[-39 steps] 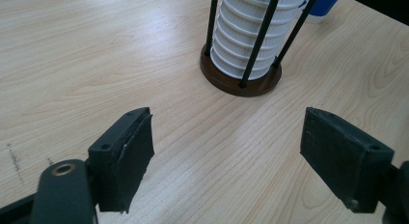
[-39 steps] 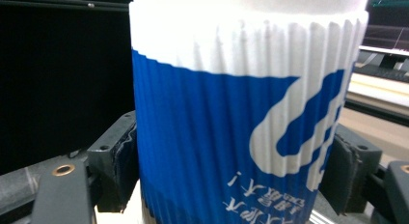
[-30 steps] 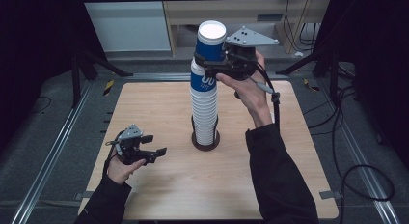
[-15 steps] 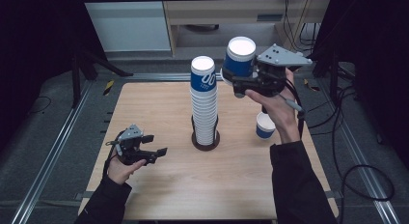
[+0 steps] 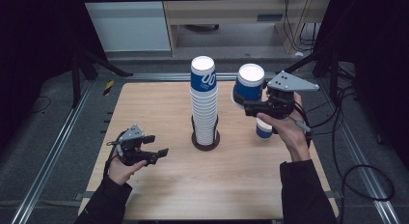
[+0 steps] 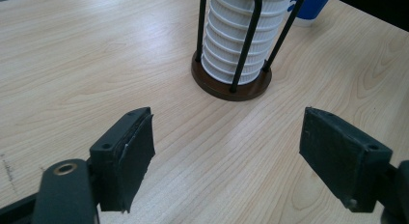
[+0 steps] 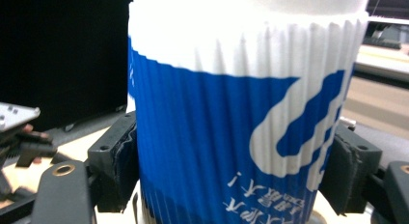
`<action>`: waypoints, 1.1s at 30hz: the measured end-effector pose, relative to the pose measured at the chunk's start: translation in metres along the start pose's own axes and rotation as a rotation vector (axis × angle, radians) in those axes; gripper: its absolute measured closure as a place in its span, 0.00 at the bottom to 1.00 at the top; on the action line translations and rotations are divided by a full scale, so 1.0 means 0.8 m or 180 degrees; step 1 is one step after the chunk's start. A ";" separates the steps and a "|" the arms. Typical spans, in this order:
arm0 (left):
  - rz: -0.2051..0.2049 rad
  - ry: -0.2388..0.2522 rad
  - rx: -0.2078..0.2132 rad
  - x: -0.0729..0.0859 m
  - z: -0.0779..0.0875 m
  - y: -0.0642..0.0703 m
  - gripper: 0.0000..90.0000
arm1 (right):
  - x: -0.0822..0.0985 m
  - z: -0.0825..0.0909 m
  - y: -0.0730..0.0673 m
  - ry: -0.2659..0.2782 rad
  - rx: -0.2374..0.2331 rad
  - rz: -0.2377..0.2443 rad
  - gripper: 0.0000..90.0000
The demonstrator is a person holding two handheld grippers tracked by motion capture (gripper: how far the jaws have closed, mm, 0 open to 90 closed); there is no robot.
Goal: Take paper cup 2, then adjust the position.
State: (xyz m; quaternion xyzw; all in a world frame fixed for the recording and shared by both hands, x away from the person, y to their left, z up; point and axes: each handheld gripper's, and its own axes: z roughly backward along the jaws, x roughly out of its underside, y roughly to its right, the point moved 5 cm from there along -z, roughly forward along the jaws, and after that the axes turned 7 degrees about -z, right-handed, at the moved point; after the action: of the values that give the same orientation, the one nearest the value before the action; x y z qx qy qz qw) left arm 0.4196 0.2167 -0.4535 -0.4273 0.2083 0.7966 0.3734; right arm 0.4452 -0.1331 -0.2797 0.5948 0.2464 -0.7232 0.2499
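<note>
The cup (image 5: 249, 87) is blue and white, and it is up in the air over the right side of the table (image 5: 159, 103). It tips a bit to the left. The right gripper (image 5: 247, 107) holds it, with a pad pressed on each side of the cup's ridged wall. Just under that hand, 1 more cup (image 5: 263, 130) stands on the table.

In the middle is the stack (image 5: 203, 103) of cups, tall and straight. It sits in a rack (image 5: 206, 141) with a round brown base and thin black bars.

The left gripper (image 5: 153, 153) is low at the front left, well apart from the stack. Its jaws are wide, with nothing but bare wood between them.
</note>
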 end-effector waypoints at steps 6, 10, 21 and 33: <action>-0.0006 0.0014 0.0047 -0.001 -0.001 0.003 0.21 | 0.028 0.004 -0.001 -0.0113 -0.0044 0.0015 0.24; -0.0017 0.0006 0.0063 -0.002 -0.002 0.005 0.21 | 0.044 0.007 -0.002 -0.0155 -0.0105 -0.0010 0.24; -0.0062 0.0003 0.0107 -0.003 -0.002 0.010 0.21 | 0.096 0.008 -0.002 -0.0408 -0.0271 -0.0036 0.24; -0.0124 0.0002 0.0189 -0.009 0.000 0.020 0.21 | 0.139 -0.004 -0.027 -0.0657 -0.0552 0.0057 0.24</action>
State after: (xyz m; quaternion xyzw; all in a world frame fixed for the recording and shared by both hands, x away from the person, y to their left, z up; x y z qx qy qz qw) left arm 0.4099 0.2034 -0.4472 -0.4203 0.2237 0.7825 0.4012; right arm 0.4148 -0.1220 -0.3885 0.4956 0.2756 -0.7543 0.3308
